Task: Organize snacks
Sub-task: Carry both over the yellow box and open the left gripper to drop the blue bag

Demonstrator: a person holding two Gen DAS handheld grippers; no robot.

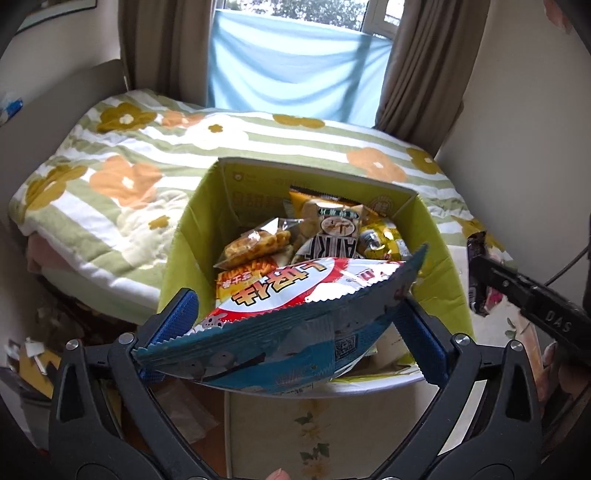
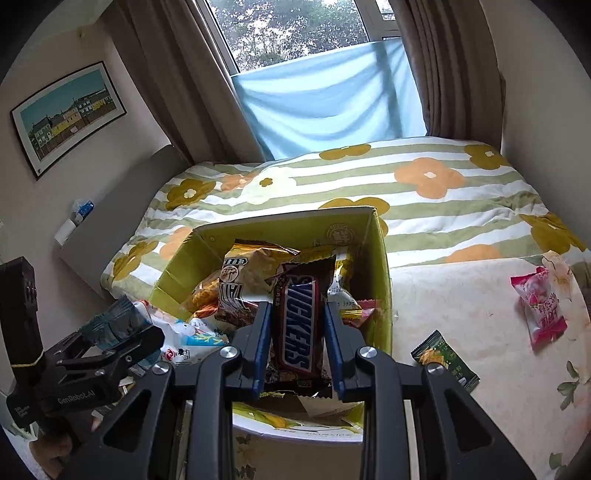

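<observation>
Left gripper (image 1: 295, 332) clamps blue bag (image 1: 280, 332); right gripper (image 2: 297, 347) clamps Snickers (image 2: 297, 332), frame centre. Risk: box (image 2: 380, 295) full, drops may slide out.

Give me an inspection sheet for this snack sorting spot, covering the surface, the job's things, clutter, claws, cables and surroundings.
Surface: floral tablecloth beside a bed.
Job's things: green box full of snacks; blue bag and Snickers held over it; pink packet and green packet lying loose on the cloth.
Clutter: papers on the floor, left of the table.
Claws: left claw shut on the blue bag; right claw shut on the Snickers.
Cables: one dark cable by the right wall.
Surroundings: window, curtains, blue cloth, framed picture.
</observation>
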